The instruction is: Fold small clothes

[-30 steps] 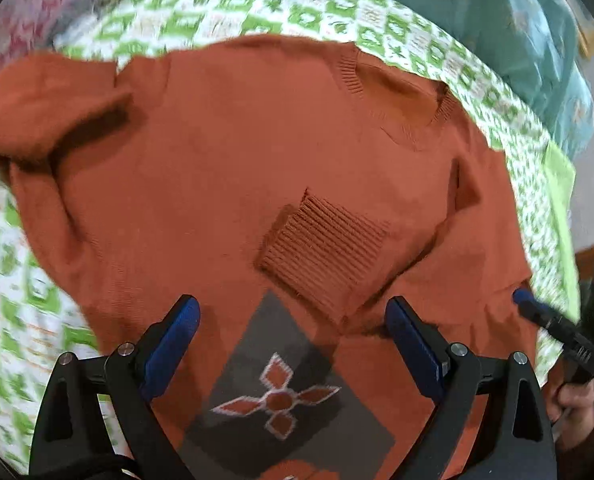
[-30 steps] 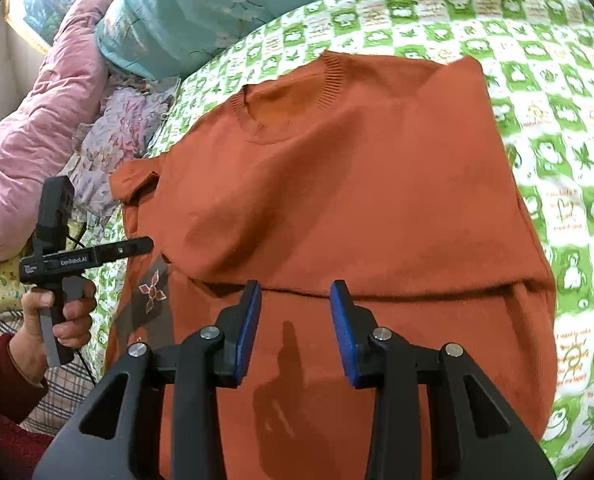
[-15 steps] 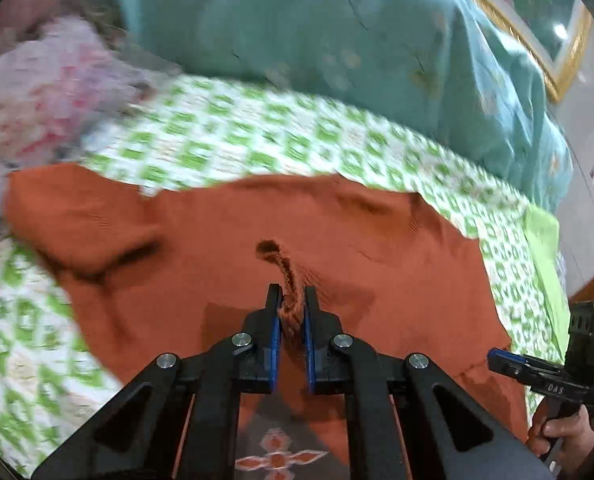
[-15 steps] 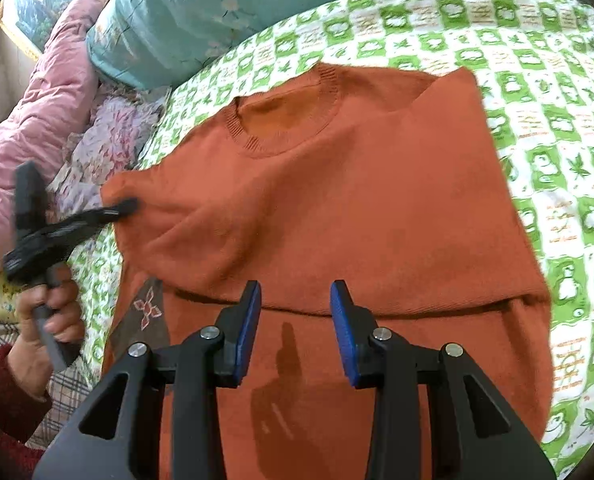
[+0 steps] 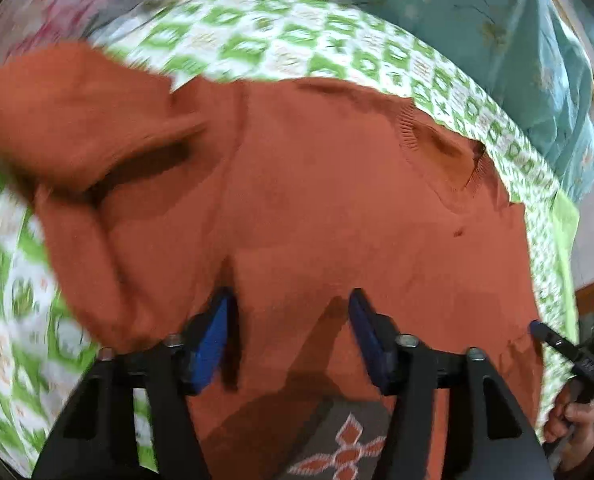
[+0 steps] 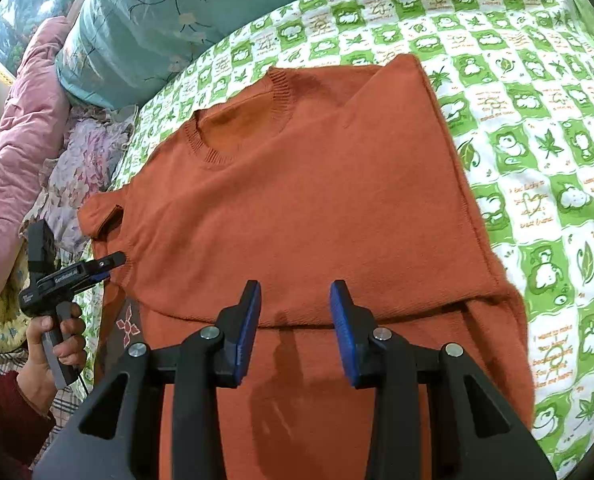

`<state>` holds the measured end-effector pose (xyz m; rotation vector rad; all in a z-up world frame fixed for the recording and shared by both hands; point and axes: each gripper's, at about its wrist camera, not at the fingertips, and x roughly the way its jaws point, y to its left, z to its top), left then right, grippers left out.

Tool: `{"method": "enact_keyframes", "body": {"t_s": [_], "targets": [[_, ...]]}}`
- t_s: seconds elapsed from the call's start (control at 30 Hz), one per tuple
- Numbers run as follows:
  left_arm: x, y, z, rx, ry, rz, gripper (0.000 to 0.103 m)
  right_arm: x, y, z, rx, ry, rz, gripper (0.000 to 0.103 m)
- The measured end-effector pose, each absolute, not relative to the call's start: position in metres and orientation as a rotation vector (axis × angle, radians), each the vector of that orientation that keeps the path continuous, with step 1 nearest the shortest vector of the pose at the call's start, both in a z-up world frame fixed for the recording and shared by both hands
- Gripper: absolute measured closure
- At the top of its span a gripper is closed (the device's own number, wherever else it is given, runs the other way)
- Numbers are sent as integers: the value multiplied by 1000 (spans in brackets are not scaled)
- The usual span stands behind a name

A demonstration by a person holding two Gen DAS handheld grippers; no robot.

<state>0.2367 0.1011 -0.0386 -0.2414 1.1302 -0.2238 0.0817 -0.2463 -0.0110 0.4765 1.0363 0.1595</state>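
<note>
Green-checked bedsheet bears orange sweater; only right view shows pink quilt; both grippers' fingers spread, empty.

White lettering runs along the body of the left gripper, seen from the right wrist view; it is too small to read with certainty. The green-checked bedsheet carries small orange script in its white squares, also too fine to make out. Nothing else bears writing.
</note>
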Motion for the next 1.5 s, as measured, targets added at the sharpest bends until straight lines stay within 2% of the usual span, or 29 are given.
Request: {"method": "enact_keyframes", "body": {"t_s": [0.03, 0.07, 0.17, 0.27, 0.57, 0.63, 0.7, 0.73, 0.77, 0.8, 0.97, 1.1, 1.17, 1.3, 1.4, 1.47, 1.5], "targets": [[238, 93, -35, -196, 1129, -241, 103, 81, -247, -11, 478, 1035, 153, 66], [240, 84, -31, -164, 1119, -235, 100, 81, -249, -10, 480, 1032, 146, 66], [232, 79, -8, -91, 1007, -195, 101, 78, -257, -6, 485, 1016, 120, 65], [240, 100, -29, -98, 1076, -95, 101, 76, -270, -6, 490, 992, 64, 57], [235, 100, -24, -93, 1063, -118, 100, 108, -293, -16, 390, 1018, -93, 53], [236, 99, -25, -97, 1063, -111, 100, 120, -298, -20, 362, 1029, -138, 47], [238, 95, -29, -82, 1073, -101, 100, 137, -305, -31, 406, 1063, -127, 45], [241, 91, -30, -76, 1076, -99, 100, 144, -308, -36, 438, 1080, -103, 47], [241, 90, -29, -73, 1076, -102, 100, 151, -309, -40, 465, 1091, -63, 59], [242, 88, -27, -73, 1072, -109, 100, 157, -309, -41, 466, 1106, -33, 92], [248, 71, -30, -19, 1073, -102, 100, 152, -324, -36, 453, 1085, -126, 93], [250, 66, -48, 46, 1094, -60, 96, 153, -326, -42, 461, 1103, -139, 92], [246, 67, -40, 41, 1092, -64, 91, 153, -327, -38, 489, 1104, -144, 90], [230, 80, -18, 16, 1063, -71, 86, 140, -322, -15, 514, 1045, -148, 69], [220, 93, -3, -3, 1027, -45, 76, 125, -309, 3, 514, 1011, -79, 68], [216, 103, 7, -10, 997, -20, 63, 116, -295, 10, 508, 1007, -25, 66], [216, 107, 11, 4, 982, 2, 54, 112, -285, 11, 506, 1010, 12, 65]]}}
